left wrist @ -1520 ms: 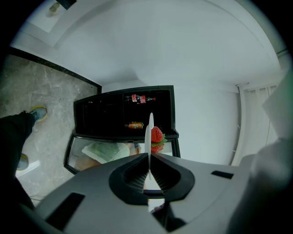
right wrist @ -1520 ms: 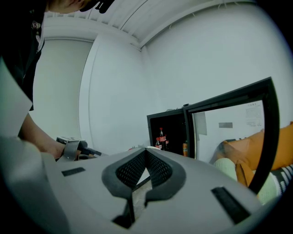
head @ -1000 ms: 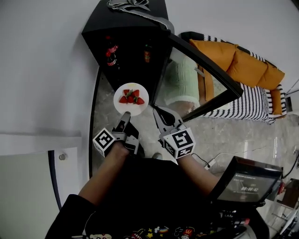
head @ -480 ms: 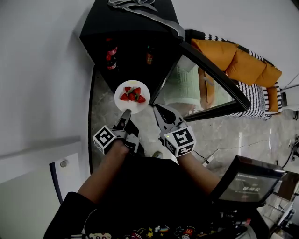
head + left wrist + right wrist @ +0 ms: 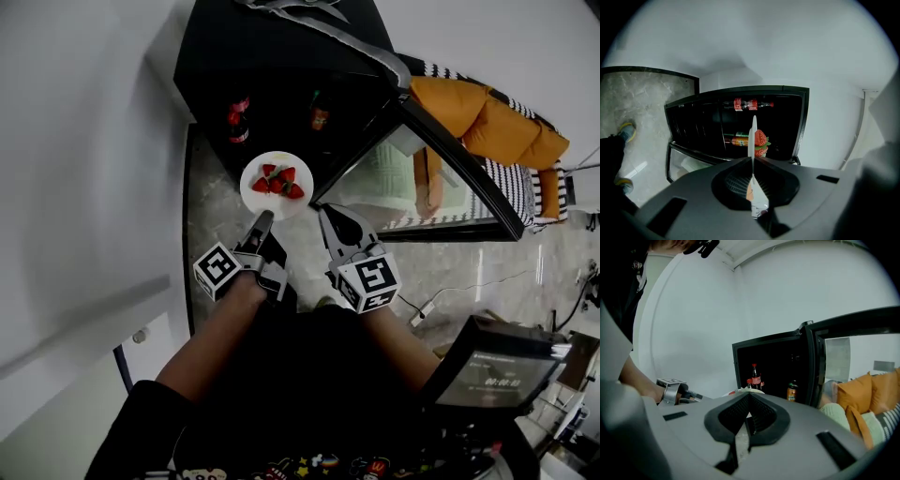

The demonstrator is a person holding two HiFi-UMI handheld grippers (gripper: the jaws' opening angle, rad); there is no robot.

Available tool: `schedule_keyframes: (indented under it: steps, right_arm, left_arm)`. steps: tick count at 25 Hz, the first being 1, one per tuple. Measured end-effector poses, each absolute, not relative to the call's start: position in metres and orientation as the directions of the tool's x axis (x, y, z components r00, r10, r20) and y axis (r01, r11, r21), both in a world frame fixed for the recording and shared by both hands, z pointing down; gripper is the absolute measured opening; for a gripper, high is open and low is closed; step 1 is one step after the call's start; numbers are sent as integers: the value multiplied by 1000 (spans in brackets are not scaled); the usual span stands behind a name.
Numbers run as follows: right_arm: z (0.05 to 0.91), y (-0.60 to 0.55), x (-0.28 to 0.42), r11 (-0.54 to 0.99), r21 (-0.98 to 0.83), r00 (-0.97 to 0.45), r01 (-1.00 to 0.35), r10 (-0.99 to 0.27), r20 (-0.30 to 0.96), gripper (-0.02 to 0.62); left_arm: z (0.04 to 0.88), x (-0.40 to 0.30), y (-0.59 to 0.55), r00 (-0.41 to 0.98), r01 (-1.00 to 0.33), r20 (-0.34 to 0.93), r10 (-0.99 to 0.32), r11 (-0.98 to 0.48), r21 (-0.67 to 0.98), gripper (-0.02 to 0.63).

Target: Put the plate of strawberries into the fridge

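Item: white plate bearing a small heap of strawberries, held in the air at the mouth of the open black fridge, just in front of its lower front edge and not yet on a shelf. Holder: left gripper, its tongs clamped on the near rim of the plate; in the left gripper view the plate runs edge-on as a thin white line straight out between the jaws, berries to one side of it. Right gripper: tongs closed together on nothing, carried beside the left one near the foot of the glass door, clear of the plate. Change noted: over the last second the plate has drawn nearer the dark interior, and the gap to the red-capped bottles on the inner shelf has narrowed, while the left tongs' hold looks the same; judged as the carry passing into the insertion, with placement and release outstanding. Orientation: the plate is round, so no long axis in plan. It lies flat, face up, thin axis vertical, with the held edge toward the person and the free edge toward the fridge. The berry heap runs across the plate, side to side in the head view.
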State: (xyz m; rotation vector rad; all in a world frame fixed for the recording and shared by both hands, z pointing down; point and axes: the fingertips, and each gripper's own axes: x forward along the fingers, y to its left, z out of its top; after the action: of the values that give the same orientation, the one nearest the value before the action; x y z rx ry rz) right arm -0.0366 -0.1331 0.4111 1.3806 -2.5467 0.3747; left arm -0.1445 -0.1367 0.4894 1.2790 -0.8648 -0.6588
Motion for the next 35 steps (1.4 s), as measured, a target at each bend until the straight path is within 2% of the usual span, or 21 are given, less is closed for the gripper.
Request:
schedule_keyframes:
  steps: [11,16,24,35]
  right_arm:
    - [424,-186,-55,493,-98,-497,-864,-806,322,3]
    - [445,-207,-51,520,-126,-530,-845,-783,326,5]
    - [477,-229,-53,576,-183,-602,-797,-732,318,5]
    - [520,-248,-46,574,-197,-606,-795,-731,314,5]
  left_arm:
    - [509,-153,-188,574,-48,181,-799,188,981,15]
    - [521,-140,-210,571,-35,159,-805,170,985,15]
    - [554,-125,-228,531,-50,191,-826,195,980,15]
    - [612,-123,-260,494,-71,214,-843,207,976,15]
